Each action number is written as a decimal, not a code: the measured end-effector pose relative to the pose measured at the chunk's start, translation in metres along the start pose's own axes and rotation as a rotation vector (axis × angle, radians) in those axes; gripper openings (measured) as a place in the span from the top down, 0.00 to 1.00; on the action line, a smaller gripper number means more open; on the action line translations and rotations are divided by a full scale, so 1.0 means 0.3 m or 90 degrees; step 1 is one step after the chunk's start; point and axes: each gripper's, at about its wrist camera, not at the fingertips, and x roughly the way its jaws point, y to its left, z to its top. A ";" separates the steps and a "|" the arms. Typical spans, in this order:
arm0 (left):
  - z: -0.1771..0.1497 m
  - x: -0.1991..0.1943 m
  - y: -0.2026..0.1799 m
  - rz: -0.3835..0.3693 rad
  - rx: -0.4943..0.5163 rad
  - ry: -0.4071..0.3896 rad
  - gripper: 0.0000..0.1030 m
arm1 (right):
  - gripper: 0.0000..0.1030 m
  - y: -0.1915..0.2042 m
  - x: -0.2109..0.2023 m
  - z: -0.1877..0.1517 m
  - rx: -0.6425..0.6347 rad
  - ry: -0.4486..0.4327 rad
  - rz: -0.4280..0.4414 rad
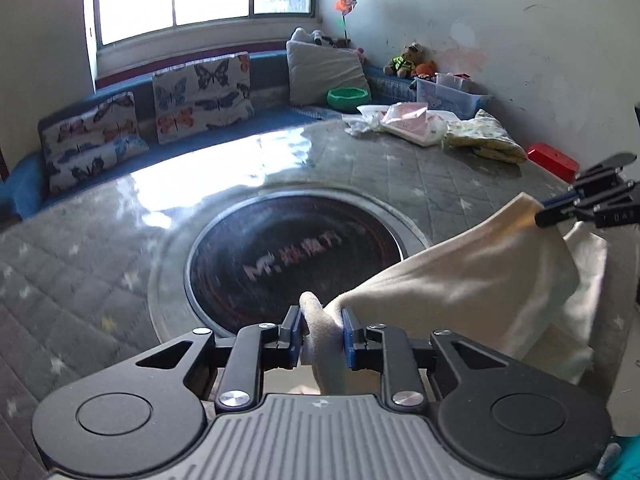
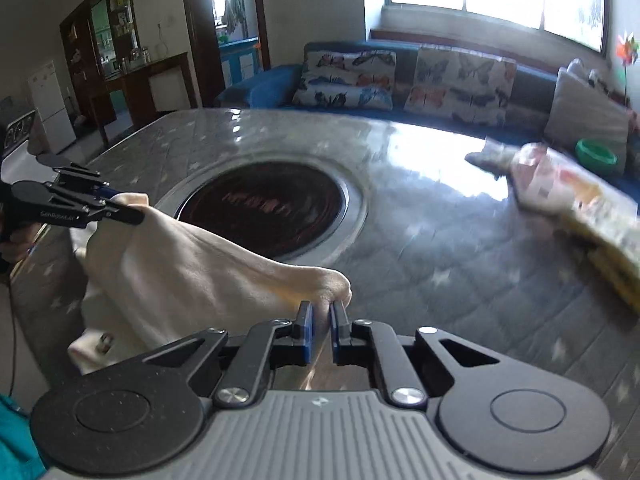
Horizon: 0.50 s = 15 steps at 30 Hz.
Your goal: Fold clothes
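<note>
A cream-white garment [image 1: 472, 280] hangs stretched in the air above the grey quilted table [image 1: 80, 264]. My left gripper [image 1: 322, 334] is shut on one bunched corner of it. My right gripper [image 1: 540, 210] is shut on the other corner, at the right edge of the left wrist view. In the right wrist view the garment [image 2: 180, 272] runs from my right gripper [image 2: 322, 330] at the bottom centre to my left gripper [image 2: 132, 210] at the far left. Loose folds of the garment hang below the taut upper edge.
A round dark inset plate [image 1: 292, 260] sits in the table's middle. A pile of clothes and bags [image 1: 420, 122], a yellow-green cloth [image 1: 484, 140] and a red box [image 1: 554, 160] lie at the far right. A blue sofa with butterfly cushions [image 1: 200, 92] lines the window wall.
</note>
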 end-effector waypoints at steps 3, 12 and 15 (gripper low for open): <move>0.064 0.053 0.029 0.024 0.000 -0.014 0.78 | 0.92 -0.029 0.035 0.076 -0.024 -0.025 -0.032; 0.213 0.335 0.114 0.116 0.015 -0.030 0.78 | 0.97 -0.156 0.302 0.254 -0.010 -0.045 -0.112; 0.219 0.445 0.148 0.138 0.000 -0.012 0.74 | 0.97 -0.195 0.429 0.265 0.007 -0.021 -0.135</move>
